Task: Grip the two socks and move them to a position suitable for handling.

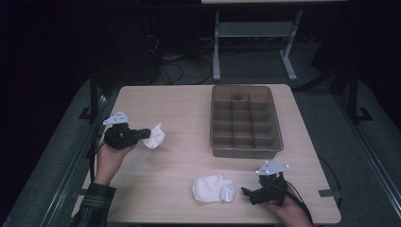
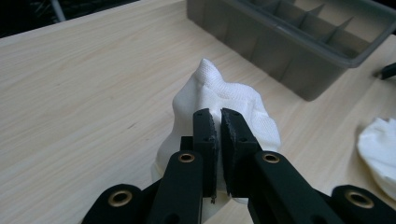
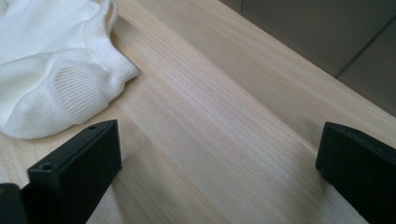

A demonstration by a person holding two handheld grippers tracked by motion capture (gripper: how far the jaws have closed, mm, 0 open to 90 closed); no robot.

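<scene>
High view: you're holding a white sock (image 1: 154, 137) near the desk's left edge, left gripper (image 1: 142, 135) clamped on it. Left gripper view: soft, light knit, bunching; you're pinching a fold. Right gripper view: right gripper (image 3: 217, 163) gaping beside the second sock (image 3: 51, 74) at the front edge.

A grey divided bin (image 1: 246, 147) sits on the wooden table (image 1: 179, 109)
</scene>
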